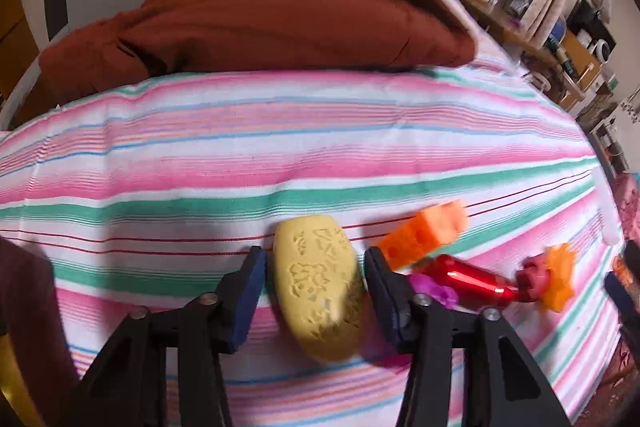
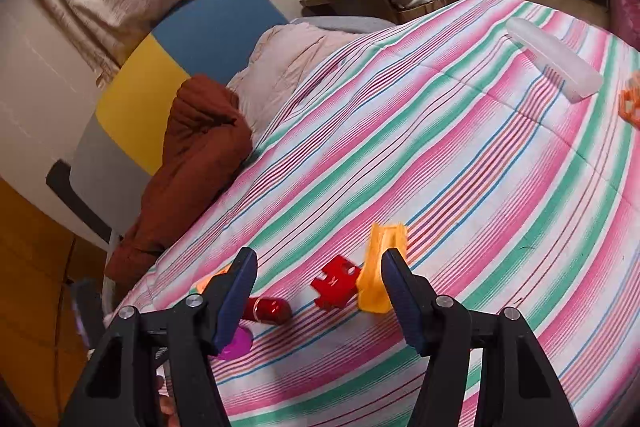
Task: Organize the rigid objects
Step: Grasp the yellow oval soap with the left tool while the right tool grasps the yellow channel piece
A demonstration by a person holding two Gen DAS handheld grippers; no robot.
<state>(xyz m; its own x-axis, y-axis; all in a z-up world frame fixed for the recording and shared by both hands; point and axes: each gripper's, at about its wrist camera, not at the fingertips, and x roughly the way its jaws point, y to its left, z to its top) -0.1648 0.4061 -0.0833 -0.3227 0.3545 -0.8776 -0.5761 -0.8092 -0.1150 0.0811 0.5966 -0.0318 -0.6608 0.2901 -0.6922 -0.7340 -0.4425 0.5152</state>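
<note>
The yellow block [image 1: 316,287] lies on the striped sheet [image 1: 280,155], directly between the spread fingers of the left gripper [image 1: 314,291]. Its long axis runs roughly along the fingers, slightly slanted, and a narrow gap is seen on each side, so no clamping is shown yet. The left gripper is judged far the nearer one.

Just right of the block, an orange brick [image 1: 424,233], a red cylinder [image 1: 468,279] and a purple piece [image 1: 434,291] are crowded against the right finger; the purple piece is partly hidden behind it. Beyond these a red-and-orange cluster [image 1: 548,279] is seen, blurred. Left of and beyond the block only bare sheet is shown, up to the brown blanket [image 1: 256,11].

The right gripper [image 2: 320,303] is held apart over a red flat piece [image 2: 334,285], with an orange piece [image 2: 378,267] just beside its right finger. A white case [image 2: 556,63] lies well apart, toward the bed's far edge.
</note>
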